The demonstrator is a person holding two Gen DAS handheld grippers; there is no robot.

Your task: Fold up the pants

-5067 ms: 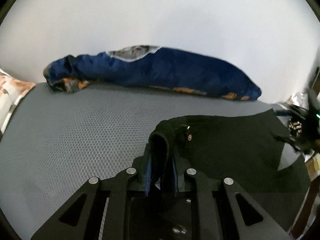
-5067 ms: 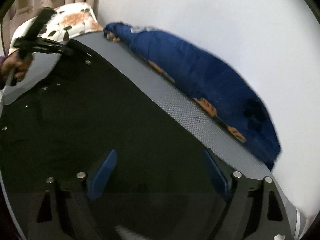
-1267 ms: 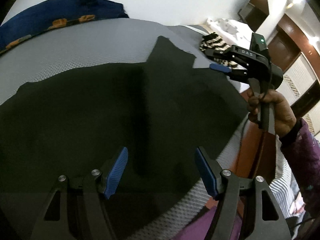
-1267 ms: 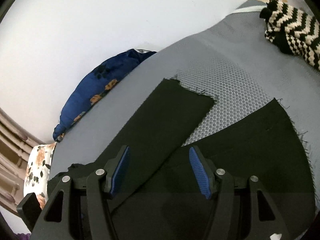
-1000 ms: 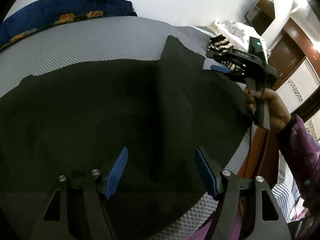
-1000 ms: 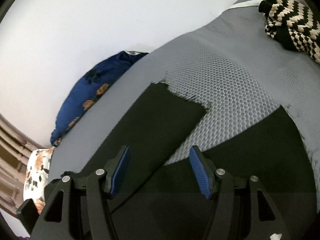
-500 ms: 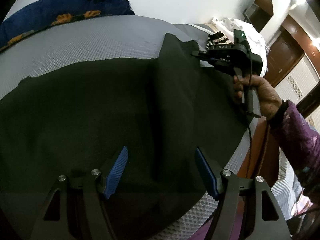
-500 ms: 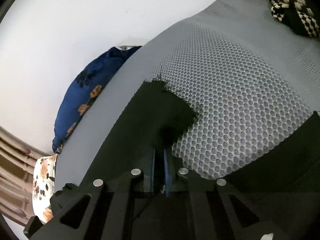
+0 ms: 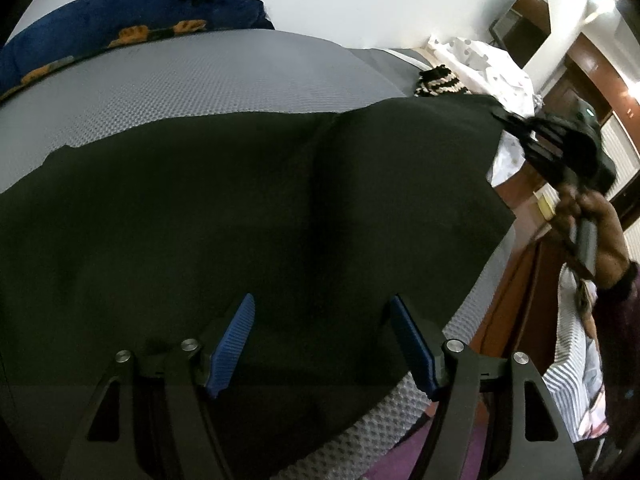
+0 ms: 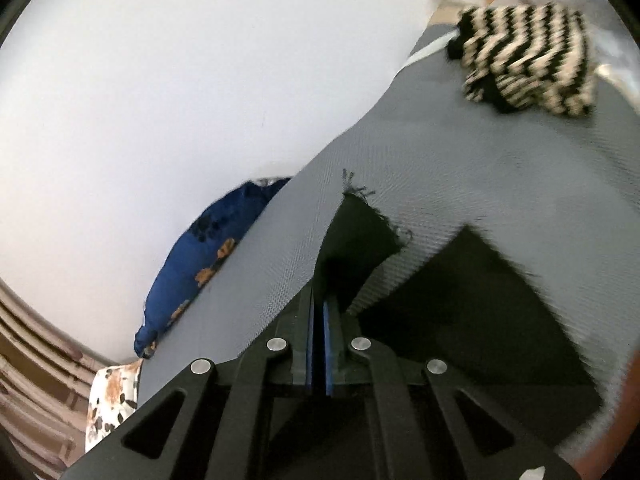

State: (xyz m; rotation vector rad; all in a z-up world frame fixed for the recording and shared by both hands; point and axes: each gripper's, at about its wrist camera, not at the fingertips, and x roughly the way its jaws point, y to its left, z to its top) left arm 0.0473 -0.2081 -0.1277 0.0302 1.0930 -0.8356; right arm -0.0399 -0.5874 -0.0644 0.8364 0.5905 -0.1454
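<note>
Black pants (image 9: pixel 240 208) lie spread over the grey mesh bed (image 9: pixel 200 76). My left gripper (image 9: pixel 320 340) hovers open above the cloth near the bed's front edge, with nothing between its blue pads. My right gripper (image 10: pixel 319 308) is shut on the frayed hem of one pant leg (image 10: pixel 356 232) and holds it lifted off the bed. In the left wrist view that right gripper (image 9: pixel 520 128) is at the far right, held by a person's hand (image 9: pixel 600 232), with the leg drawn up and toward it. The other leg (image 10: pixel 472 304) stays flat on the mattress.
A blue floral pillow (image 9: pixel 120 24) lies along the white wall at the back. A black-and-cream zigzag knit (image 10: pixel 524 56) sits at the bed's far corner beside white cloth (image 9: pixel 480 60). A patterned cushion (image 10: pixel 112 400) and wooden furniture (image 9: pixel 516 280) border the bed.
My right gripper has closed on the hem of the pant leg and lifted it up and toward the right. The left gripper has stayed where it was, open.
</note>
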